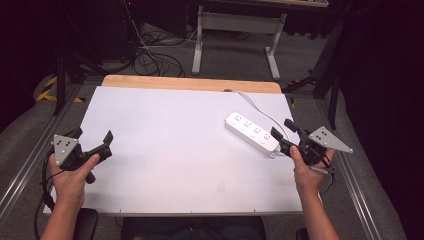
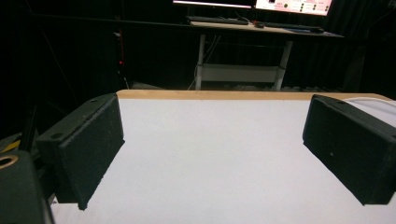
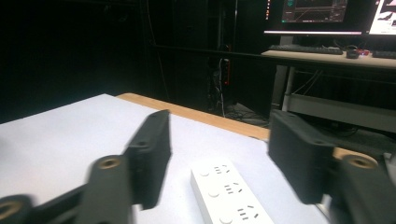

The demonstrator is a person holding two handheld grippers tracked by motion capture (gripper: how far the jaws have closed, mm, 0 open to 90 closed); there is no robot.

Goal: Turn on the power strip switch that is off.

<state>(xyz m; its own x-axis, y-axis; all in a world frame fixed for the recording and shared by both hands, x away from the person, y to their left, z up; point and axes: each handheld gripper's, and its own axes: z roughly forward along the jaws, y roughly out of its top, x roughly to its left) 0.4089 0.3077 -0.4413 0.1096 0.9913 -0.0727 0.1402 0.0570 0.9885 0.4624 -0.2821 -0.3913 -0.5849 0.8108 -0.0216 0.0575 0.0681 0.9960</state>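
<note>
Right now you are holding your left gripper point(image 1: 92, 138) over the near left part of the table point(image 1: 165, 150), with your left hand point(image 1: 70, 172) wrapped around its handle. Its jaws are standing wide apart and gripping nothing; in the left gripper view they are framing bare white tabletop point(image 2: 210, 158), with the wooden far edge point(image 2: 215, 94) running across beyond them.

Your right hand point(image 1: 306, 172) is carrying the right gripper point(image 1: 281, 128) at the right side of the table. Those jaws are also spread open with nothing between them, and they are pointing toward the white power strip point(image 1: 251, 132). The strip is lying flat on the right half of the table, angled so that its far end is pointing left and its near end right. The near end is sitting just beside the right gripper's jaws; you cannot tell from the high view whether they are touching it. In the right gripper view the power strip point(image 3: 229, 196) is showing low between the two open jaws, its sockets facing up. Its white cord point(image 1: 255, 105) is curving away from the strip toward the far edge of the table.

Beyond the table, a desk with monitors point(image 3: 327, 11) and a keyboard point(image 3: 306, 49) is standing in the dark background.
</note>
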